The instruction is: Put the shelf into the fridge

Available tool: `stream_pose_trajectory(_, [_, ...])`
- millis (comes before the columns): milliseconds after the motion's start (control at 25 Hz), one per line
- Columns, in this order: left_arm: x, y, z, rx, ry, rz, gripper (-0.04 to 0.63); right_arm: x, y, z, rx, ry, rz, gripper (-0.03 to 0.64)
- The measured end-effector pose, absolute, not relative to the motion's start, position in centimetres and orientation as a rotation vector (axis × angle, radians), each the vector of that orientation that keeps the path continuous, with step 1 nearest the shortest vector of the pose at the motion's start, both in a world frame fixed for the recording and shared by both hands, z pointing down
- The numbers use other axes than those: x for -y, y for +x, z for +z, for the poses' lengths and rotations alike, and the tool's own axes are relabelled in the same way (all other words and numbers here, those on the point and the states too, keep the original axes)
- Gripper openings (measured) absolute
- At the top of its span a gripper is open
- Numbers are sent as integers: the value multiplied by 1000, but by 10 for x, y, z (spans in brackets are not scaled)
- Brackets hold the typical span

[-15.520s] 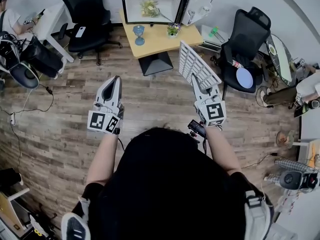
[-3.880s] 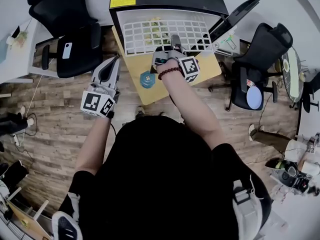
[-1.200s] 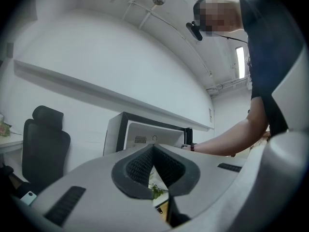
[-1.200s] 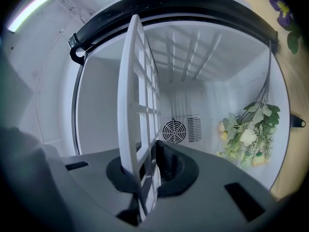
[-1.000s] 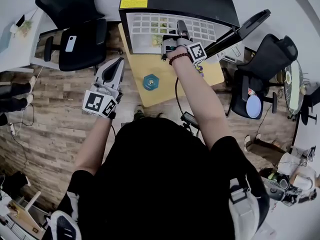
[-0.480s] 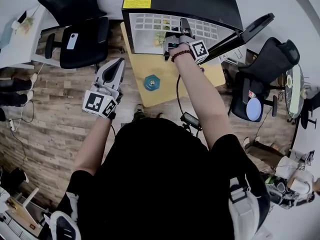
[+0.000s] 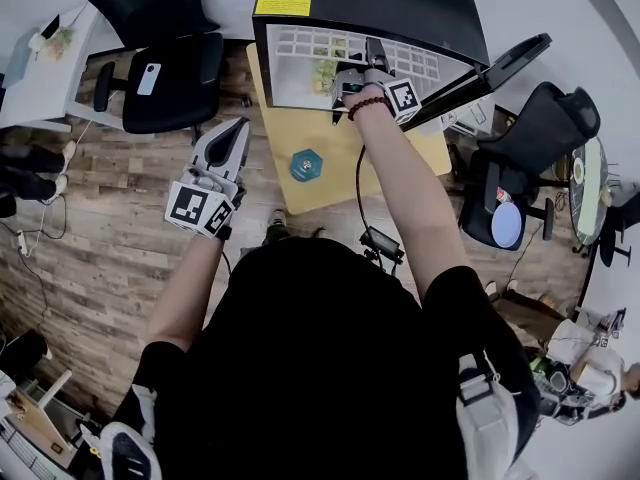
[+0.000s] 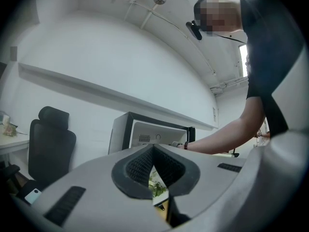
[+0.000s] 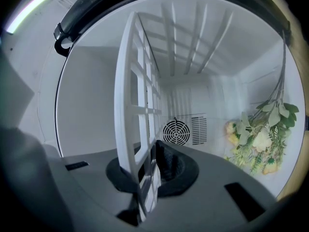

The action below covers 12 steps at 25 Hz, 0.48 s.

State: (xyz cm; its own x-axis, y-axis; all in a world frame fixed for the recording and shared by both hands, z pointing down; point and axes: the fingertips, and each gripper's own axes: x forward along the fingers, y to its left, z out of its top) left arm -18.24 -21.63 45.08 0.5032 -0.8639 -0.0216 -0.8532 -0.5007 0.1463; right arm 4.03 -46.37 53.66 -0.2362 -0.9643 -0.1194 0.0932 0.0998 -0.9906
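Note:
The white grid shelf [image 7: 305,52] lies mostly inside the open black mini fridge [image 7: 360,3] on the yellow table [image 7: 340,153]. My right gripper [image 7: 372,61] is shut on the shelf's front edge at the fridge mouth. In the right gripper view the shelf [image 9: 137,110] stands edge-on between the jaws of the right gripper [image 9: 150,166], reaching into the white fridge interior [image 9: 193,91], where a bunch of flowers [image 9: 260,139] lies. My left gripper [image 7: 226,154] hangs left of the table, shut and empty; in its own view the left gripper [image 8: 153,166] points towards the fridge [image 8: 154,134].
The fridge door [image 7: 490,63] stands open to the right. A blue object [image 7: 305,164] sits on the table. Black office chairs stand at the left [image 7: 160,63] and right [image 7: 520,158]. A white desk [image 7: 40,78] is at far left over wooden floor [image 7: 90,228].
Over the earlier frames the right gripper carried the shelf to the fridge and pushed it deeper inside; less of the grid now shows outside. The left gripper has stayed put.

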Motion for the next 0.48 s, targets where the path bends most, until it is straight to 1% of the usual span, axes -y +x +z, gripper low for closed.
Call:
stream_pose_trajectory(320, [204, -182, 451, 1521, 2607, -139, 18, 466, 39, 533, -1412, -891, -1336, 35])
stream_pose_trajectory(480, [201, -177, 448, 1519, 2609, -141, 18, 456, 41, 531, -1419, -867, -1365, 65])
